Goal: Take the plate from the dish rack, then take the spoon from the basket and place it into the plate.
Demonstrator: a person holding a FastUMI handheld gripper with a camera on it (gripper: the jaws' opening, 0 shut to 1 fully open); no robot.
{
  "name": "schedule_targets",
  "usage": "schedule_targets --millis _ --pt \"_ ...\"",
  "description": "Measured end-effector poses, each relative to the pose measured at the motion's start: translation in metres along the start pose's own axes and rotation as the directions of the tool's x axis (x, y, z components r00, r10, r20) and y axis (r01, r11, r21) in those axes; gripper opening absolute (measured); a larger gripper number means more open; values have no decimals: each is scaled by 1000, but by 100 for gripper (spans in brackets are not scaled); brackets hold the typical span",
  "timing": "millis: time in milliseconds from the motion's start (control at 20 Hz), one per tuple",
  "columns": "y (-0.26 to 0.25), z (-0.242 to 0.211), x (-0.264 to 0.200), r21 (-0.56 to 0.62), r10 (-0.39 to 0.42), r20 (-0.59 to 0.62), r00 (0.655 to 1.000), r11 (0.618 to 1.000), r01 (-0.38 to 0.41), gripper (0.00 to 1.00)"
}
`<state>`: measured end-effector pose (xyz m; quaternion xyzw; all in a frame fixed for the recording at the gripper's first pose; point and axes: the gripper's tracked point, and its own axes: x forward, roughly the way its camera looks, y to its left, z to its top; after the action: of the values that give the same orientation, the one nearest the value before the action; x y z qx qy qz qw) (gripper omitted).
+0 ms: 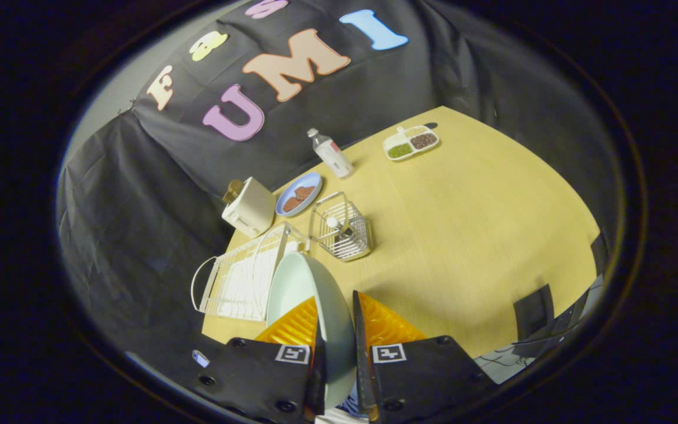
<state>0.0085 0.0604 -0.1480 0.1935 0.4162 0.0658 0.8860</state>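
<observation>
**Plate lifted clear above the desk**

Pale wood desk (480, 235) spreads below, backed by black cloth. Nearest, the hand-held gripper (339, 330) is clamped on the plate (306, 294), which stands on edge between its fingers. Just beyond sits the white wire dish rack (239, 282), then the wire basket (342, 229) with the spoon (333, 222) inside. Farther off: a toaster (251, 206), a blue dish (298, 194), a bottle (330, 153) and a divided tray (411, 142).

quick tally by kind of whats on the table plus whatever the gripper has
Plates: 2, pale plate clamped between the gripper fingers, blue plate
Wire holders: 2, dish rack, basket
Bottle: 1
Divided tray: 1
Toaster: 1
Total: 7
</observation>
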Motion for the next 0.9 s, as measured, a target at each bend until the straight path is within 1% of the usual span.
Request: schedule_targets --millis 200,350,450,650,900 --pt "-34 -7 30 87 -4 46 999 996 0 24" --pt "-42 -10 43 156 27 62 998 987 -36 24" --pt "-47 -10 49 183 40 76 996 982 -53 25" --pt "-65 -19 67 213 33 68 997 976 -47 25" --pt "-76 -25 86 262 56 69 996 962 -73 25"
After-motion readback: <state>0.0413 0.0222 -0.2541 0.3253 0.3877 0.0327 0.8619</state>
